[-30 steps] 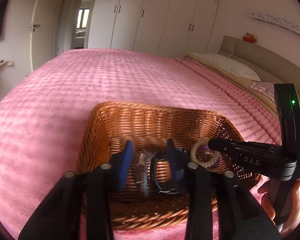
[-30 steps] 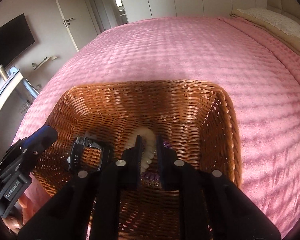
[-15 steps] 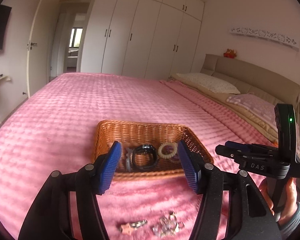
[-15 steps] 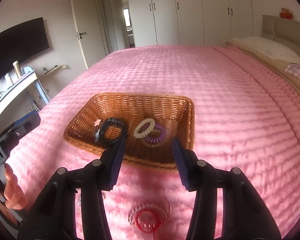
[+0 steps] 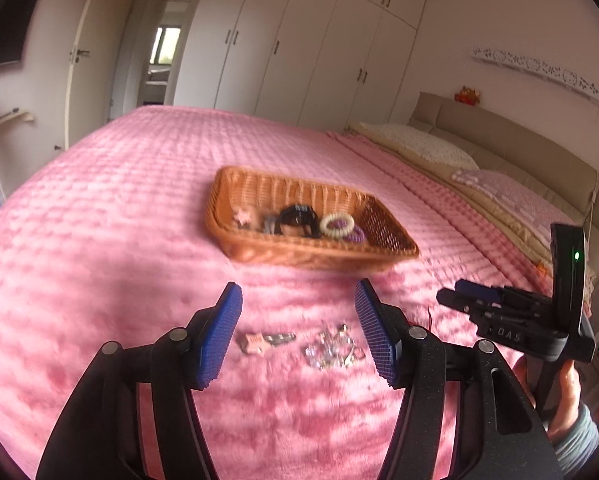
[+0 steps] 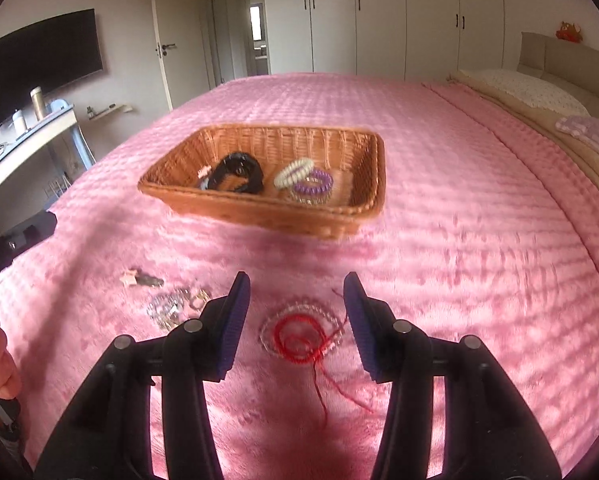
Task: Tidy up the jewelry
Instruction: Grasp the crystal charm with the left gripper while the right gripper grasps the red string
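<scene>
A wicker basket (image 5: 235, 196) (image 6: 371, 168) sits on the pink bed and holds a black watch (image 5: 297, 216) (image 6: 239, 172), a cream coil tie (image 5: 336, 224) (image 6: 294, 170), a purple coil tie (image 6: 313, 188) and a small pink clip (image 5: 242, 216). In front of it lie a pink star clip (image 5: 255, 342) (image 6: 129, 278), a silver chain pile (image 5: 331, 350) (image 6: 171, 306) and a red string bracelet with clear beads (image 6: 299, 334). My left gripper (image 5: 298, 332) is open and empty above the clip and chain. My right gripper (image 6: 295, 320) is open and empty above the red bracelet; it also shows in the left wrist view (image 5: 451, 300).
The pink blanket (image 5: 99, 220) covers the whole bed. Pillows (image 5: 415, 142) and a headboard are at the right. White wardrobes (image 5: 319, 52) stand behind. A desk (image 6: 27, 140) and a wall TV (image 6: 39, 68) are at the left.
Both grippers have pulled back out of the basket and toward me, opening wide. The watch and the coil ties stay in the basket. The loose jewellery on the blanket has come into view.
</scene>
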Action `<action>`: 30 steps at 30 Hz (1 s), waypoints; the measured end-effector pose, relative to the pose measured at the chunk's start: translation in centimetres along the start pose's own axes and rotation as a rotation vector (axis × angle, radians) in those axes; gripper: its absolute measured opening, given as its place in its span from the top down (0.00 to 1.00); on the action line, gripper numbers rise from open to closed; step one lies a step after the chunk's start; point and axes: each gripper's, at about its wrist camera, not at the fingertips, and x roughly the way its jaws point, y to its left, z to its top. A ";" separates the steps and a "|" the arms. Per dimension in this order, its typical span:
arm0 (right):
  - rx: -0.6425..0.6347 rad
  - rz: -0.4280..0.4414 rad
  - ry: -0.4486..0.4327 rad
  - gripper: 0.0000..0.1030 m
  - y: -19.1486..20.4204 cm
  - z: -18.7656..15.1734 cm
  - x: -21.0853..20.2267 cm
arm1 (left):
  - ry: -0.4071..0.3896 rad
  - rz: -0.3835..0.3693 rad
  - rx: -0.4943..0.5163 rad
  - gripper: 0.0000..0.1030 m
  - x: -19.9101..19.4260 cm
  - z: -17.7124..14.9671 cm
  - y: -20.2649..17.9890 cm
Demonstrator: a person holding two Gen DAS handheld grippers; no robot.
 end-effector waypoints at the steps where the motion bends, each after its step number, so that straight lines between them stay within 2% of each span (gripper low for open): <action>1: 0.003 -0.003 0.003 0.56 -0.2 -0.3 0.2 | 0.017 -0.003 0.012 0.45 0.6 -0.4 -0.4; 7: 0.040 0.007 0.039 0.56 -1.9 -1.8 1.5 | 0.127 0.017 0.109 0.45 3.7 -2.4 -3.1; 11: 0.076 0.032 0.062 0.58 -2.8 -2.3 2.0 | 0.193 0.014 0.133 0.46 5.5 -3.9 -4.0; 14: 0.078 0.043 0.082 0.62 -2.9 -2.8 2.3 | 0.220 0.027 0.164 0.46 6.6 -4.4 -4.8; 19: 0.038 0.052 0.113 0.63 -1.8 -3.5 3.1 | 0.237 0.044 0.182 0.47 7.5 -4.6 -5.6; 24: 0.014 0.006 0.132 0.63 -1.0 -3.7 4.2 | 0.261 0.071 0.185 0.57 8.6 -4.9 -5.7; 27: 0.023 0.010 0.150 0.71 -1.2 -3.8 4.7 | 0.272 0.077 0.180 0.65 8.9 -5.1 -5.5; 29: 0.009 0.011 0.150 0.76 -1.0 -3.8 4.7 | 0.284 0.074 0.164 0.80 9.1 -5.2 -5.2; 30: 0.002 0.013 0.149 0.78 -0.8 -3.9 4.7 | 0.288 0.075 0.154 0.81 9.1 -5.2 -5.0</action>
